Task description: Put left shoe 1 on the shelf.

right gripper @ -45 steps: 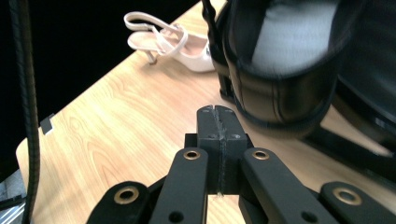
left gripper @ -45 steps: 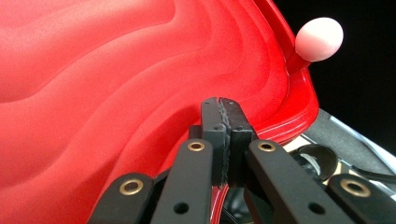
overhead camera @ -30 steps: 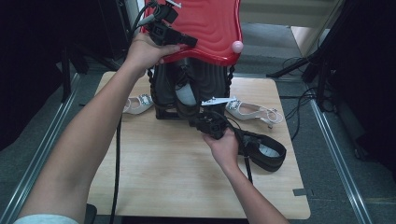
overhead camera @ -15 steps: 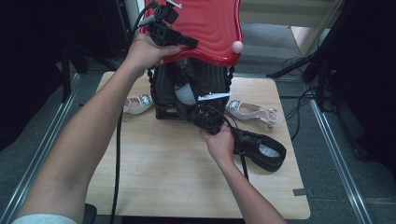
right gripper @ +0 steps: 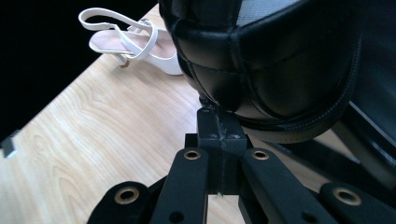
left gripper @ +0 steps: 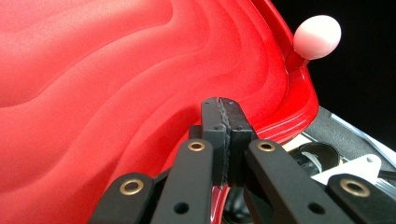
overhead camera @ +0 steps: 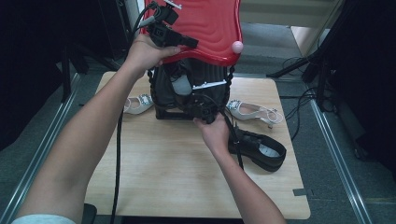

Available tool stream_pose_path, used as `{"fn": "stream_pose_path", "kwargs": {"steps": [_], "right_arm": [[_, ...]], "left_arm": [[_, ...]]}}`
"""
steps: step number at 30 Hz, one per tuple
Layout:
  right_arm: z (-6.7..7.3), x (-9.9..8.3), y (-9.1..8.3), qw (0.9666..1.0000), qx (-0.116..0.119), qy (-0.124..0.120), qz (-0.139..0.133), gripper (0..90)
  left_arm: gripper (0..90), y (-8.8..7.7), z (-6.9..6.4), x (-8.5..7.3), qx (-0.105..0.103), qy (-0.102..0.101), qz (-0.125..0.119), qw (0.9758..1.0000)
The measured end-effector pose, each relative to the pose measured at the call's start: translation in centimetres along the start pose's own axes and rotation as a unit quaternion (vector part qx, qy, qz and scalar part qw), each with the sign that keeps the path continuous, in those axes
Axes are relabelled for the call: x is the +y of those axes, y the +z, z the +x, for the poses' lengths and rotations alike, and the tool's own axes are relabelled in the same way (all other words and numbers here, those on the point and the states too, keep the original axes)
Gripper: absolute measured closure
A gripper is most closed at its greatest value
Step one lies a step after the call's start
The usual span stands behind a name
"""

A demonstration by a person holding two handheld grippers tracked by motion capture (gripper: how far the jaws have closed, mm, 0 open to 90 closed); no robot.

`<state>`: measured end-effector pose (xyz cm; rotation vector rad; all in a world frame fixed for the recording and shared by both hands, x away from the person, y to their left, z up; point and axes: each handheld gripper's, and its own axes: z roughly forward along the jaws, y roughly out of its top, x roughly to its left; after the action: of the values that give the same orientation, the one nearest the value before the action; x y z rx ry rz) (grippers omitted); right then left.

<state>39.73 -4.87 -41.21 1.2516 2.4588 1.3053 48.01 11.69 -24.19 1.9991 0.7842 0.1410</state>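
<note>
Left gripper (left gripper: 223, 109) clamps the red lid (overhead camera: 205, 28); right gripper (right gripper: 219, 119) pinches a black shoe (right gripper: 271, 60) (wooden table (overhead camera: 154, 163), dark room).

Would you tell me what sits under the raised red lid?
Under the red lid stands a black rack holding a black shoe, which the right gripper grips. The lid and hands cover the rest of the rack's contents.

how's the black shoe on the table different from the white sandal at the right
The glossy black leather shoe is closed and chunky, with a thick sole; the white strappy sandal is open, slim and low. The black one lies nearer the person, the white one farther back. Both rest on the wooden table.
</note>
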Motion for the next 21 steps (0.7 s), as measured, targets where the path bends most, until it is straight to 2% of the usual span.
{"fn": "stream_pose_path", "kwargs": {"steps": [7, 10, 12, 18, 21], "right_arm": [[0.3, 1.4, 0.9, 1.0, -0.001, 0.003, -0.005, 90.0], [0.3, 1.7, 1.3, 0.9998, 0.013, 0.012, -0.005, 90.0], [0.5, 1.8, 1.7, 1.0, 0.0, 0.0, -0.001, 90.0], [0.8, 2.7, 2.2, 1.0, -0.006, -0.004, 0.0, 90.0], [0.7, 3.0, 2.5, 1.0, -0.001, 0.005, -0.005, 90.0]], "left_arm": [[90.0, 0.0, 0.0, -0.1, -0.001, -0.005, -0.003, 1.0], [90.0, -0.1, 0.1, -0.1, -0.002, -0.006, -0.003, 1.0], [90.0, -0.1, 0.1, -0.1, -0.002, -0.006, -0.003, 1.0], [90.0, -0.1, 0.0, -0.2, 0.001, -0.006, -0.006, 1.0], [89.9, -0.1, 0.0, -0.2, 0.001, -0.008, -0.006, 1.0]]}}
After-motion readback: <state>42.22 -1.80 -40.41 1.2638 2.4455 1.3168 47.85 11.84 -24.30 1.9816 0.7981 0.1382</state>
